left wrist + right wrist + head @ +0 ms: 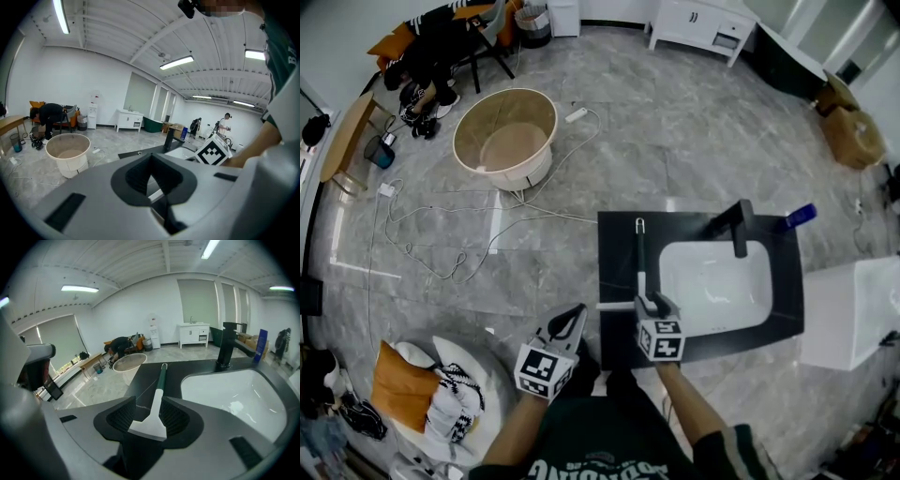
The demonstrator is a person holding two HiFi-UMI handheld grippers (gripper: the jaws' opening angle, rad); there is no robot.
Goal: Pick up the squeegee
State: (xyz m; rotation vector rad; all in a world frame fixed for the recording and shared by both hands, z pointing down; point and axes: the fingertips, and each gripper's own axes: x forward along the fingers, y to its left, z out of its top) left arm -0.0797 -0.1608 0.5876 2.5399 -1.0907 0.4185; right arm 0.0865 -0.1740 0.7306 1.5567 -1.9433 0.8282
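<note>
The squeegee (640,253) lies on the black counter (617,234) left of the white sink (717,286), its green handle pointing away and its white blade end toward me. My right gripper (649,302) is down at that blade end. In the right gripper view the squeegee (157,404) lies between the wide jaws of the right gripper (150,416), and the ribbed pads stand clear of it on both sides. My left gripper (572,319) hovers off the counter's near left corner. It is open with nothing between the jaws of the left gripper (151,180).
A black faucet (739,225) and a blue bottle (800,216) stand at the sink's far side. A white cabinet (853,309) is on the right. On the floor are a beige tub (504,136), loose cables (441,234) and an orange bag (403,384).
</note>
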